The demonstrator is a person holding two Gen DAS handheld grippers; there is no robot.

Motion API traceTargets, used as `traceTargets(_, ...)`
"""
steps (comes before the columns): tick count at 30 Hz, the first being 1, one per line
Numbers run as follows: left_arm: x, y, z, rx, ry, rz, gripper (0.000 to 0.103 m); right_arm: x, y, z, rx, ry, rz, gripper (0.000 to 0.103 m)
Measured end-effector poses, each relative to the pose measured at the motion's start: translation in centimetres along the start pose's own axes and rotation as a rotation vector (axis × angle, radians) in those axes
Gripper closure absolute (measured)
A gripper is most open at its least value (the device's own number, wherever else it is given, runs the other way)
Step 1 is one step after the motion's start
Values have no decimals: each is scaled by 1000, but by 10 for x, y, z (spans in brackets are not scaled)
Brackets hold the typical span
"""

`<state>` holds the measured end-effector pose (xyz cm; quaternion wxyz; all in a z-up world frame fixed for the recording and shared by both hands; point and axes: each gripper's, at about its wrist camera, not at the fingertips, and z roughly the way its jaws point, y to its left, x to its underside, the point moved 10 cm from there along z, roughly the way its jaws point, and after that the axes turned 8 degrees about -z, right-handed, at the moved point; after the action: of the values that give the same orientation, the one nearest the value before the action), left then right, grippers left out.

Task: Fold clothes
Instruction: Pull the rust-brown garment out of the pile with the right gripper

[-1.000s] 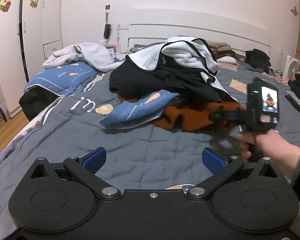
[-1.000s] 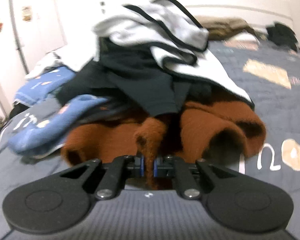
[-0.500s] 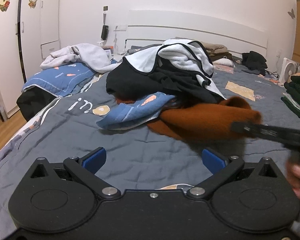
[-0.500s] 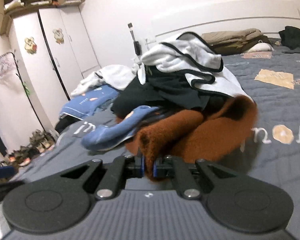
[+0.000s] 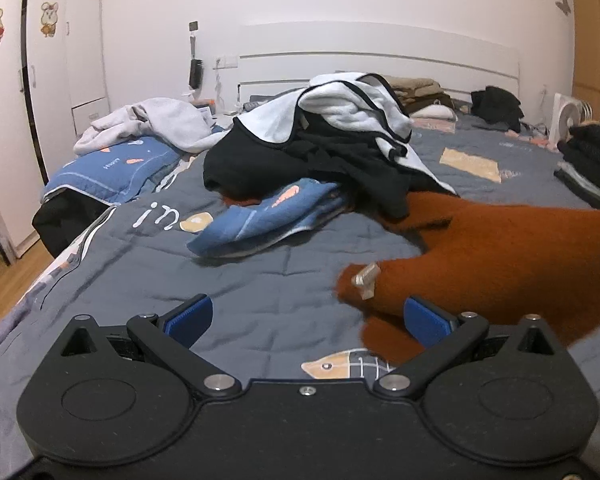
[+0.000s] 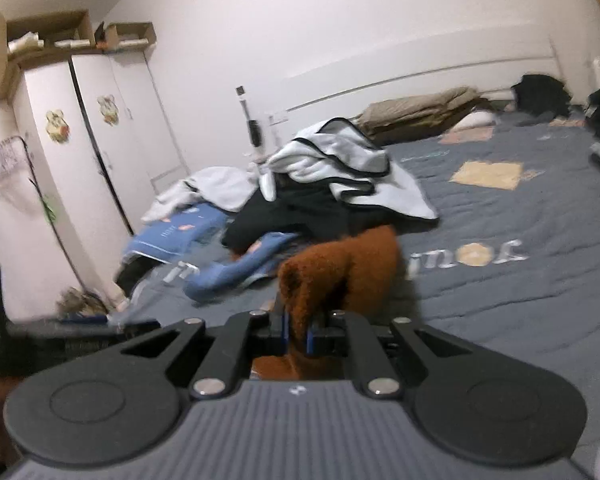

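The right claw (image 6: pixel 296 334) is clenched on a fold of the fuzzy rust-brown knit garment (image 5: pixel 512 256), which rises between its blue pads and drapes forward over the bed. In the left wrist view, that garment stretches from beneath the mixed heap of clothes (image 5: pixel 320 148) toward the right edge of the frame, with a pale tag (image 5: pixel 365 280) showing near its lower end. The left claw (image 5: pixel 306 320) is released, its blue pads set wide apart above the grey quilted bed cover (image 5: pixel 260 292); the right-hand pad sits just beside the brown fabric, and contact cannot be confirmed. The heap comprises a black garment topped by a white garment with black trim. A blue carrot-print cloth (image 5: pixel 260 220) lies at the front of the heap. Folded dark clothes (image 5: pixel 592 160) rest at the right side of the bed.
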<state>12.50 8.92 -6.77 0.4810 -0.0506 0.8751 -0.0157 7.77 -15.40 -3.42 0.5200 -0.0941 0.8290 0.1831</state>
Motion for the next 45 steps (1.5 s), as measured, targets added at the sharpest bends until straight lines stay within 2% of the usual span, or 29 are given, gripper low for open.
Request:
traceTargets(5,13,-4,3,30,35,7,0,48,-28,-4,104,134,4,93)
traceTargets(8,22,-7,5,39,47,15,0,63,-48,-4,181,152,0,91)
traceTargets(10,27,-11,8,45,57,20,0,61,-55,-5,200,143,-10,90)
traceTargets(13,33,-17,14,54,65,21,0,51,-60,-9,205,111,-9,81)
traceTargets(15,36,-20,18,54,57,34,0,49,-58,-16,193,81,-15,68)
traceTargets(18,41,-27,26,51,66,60,0,48,-54,-18,189,76,-65,60)
traceTargets(21,44,-32,29,47,72,82,0,51,-53,-16,187,91,-89,58)
traceTargets(24,47,-37,31,8,90,130,0,55,-52,-17,174,106,-83,58)
traceTargets(28,54,-34,38,-36,136,126,0,54,-50,-20,170,103,-71,57)
traceTargets(32,57,-32,40,16,134,120,0,50,-45,-24,156,92,-54,56)
traceTargets(35,59,-28,39,59,144,77,12,48,-41,-25,147,82,-63,55)
traceTargets(37,61,-24,40,76,150,40,28,46,-38,-24,143,78,-66,54)
traceTargets(39,65,-24,44,121,180,7,32,45,-36,-23,136,80,-65,53)
traceTargets(40,68,-26,47,147,195,-1,38,46,-36,-23,135,83,-65,53)
traceTargets(43,73,-33,58,165,210,24,51,47,-35,-21,135,91,-69,53)
traceTargets(45,77,-36,67,167,218,39,54,47,-35,-20,135,93,-69,53)
